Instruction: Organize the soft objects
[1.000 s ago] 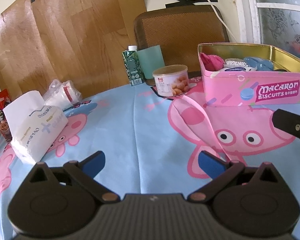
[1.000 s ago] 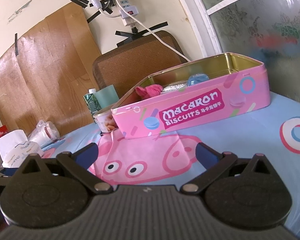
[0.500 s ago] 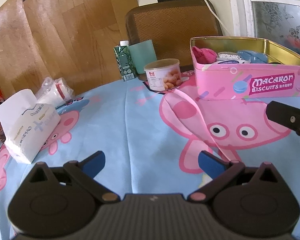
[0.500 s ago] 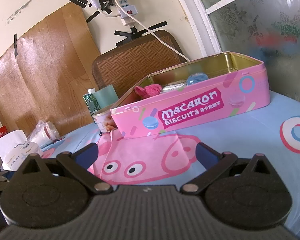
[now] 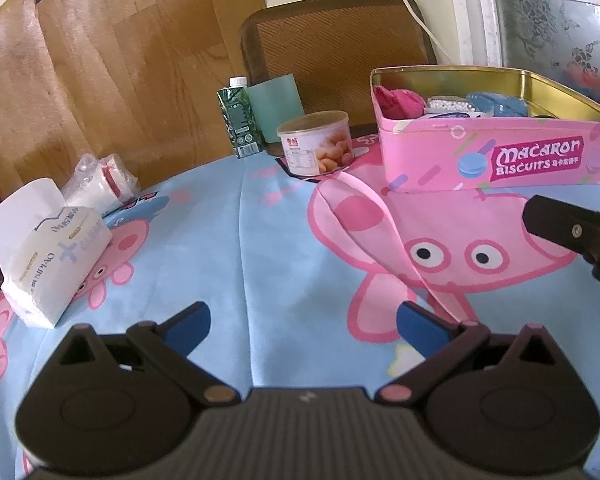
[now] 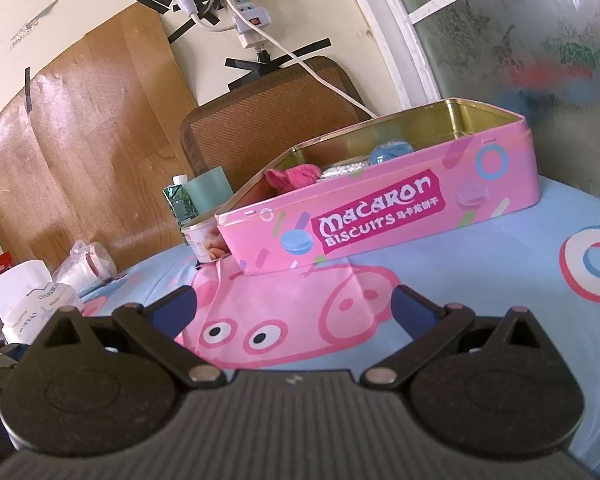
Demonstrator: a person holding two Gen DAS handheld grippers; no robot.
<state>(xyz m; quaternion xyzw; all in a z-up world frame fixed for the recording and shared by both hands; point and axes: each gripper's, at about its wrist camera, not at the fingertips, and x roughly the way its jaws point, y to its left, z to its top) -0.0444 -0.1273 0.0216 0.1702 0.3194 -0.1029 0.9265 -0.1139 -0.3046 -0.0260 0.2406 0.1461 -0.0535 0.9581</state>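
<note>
Tablecloth (image 5: 260,248) in pale blue with pink cartoon pigs is covering the whole table, and a brown woven chair back (image 5: 336,40) is standing at its far edge. Sitting on the cloth at the far right is an open pink biscuit tin (image 5: 500,156) with a gold inside, and it is holding the soft things: a crumpled magenta cloth (image 5: 398,100) at its left end, a white beaded piece (image 5: 452,105) beside that, and a blue soft item (image 5: 496,104) further right. At the near left a white tissue pack (image 5: 48,252) is lying on the cloth, with a clear bag of white cups (image 5: 100,180) just behind it. Near the chair a round can (image 5: 316,142) is standing just left of the tin, and a green carton (image 5: 240,120) and a pale teal cup (image 5: 276,106) are standing behind the can. Both tongs are hovering low over the cloth, well short of the tin: the left gripper (image 5: 302,322) is spread wide and gripping nothing, and the right gripper (image 6: 294,310) is likewise released and empty, its blue pads apart. The right tool's black tip is poking into the left view at the right edge.
</note>
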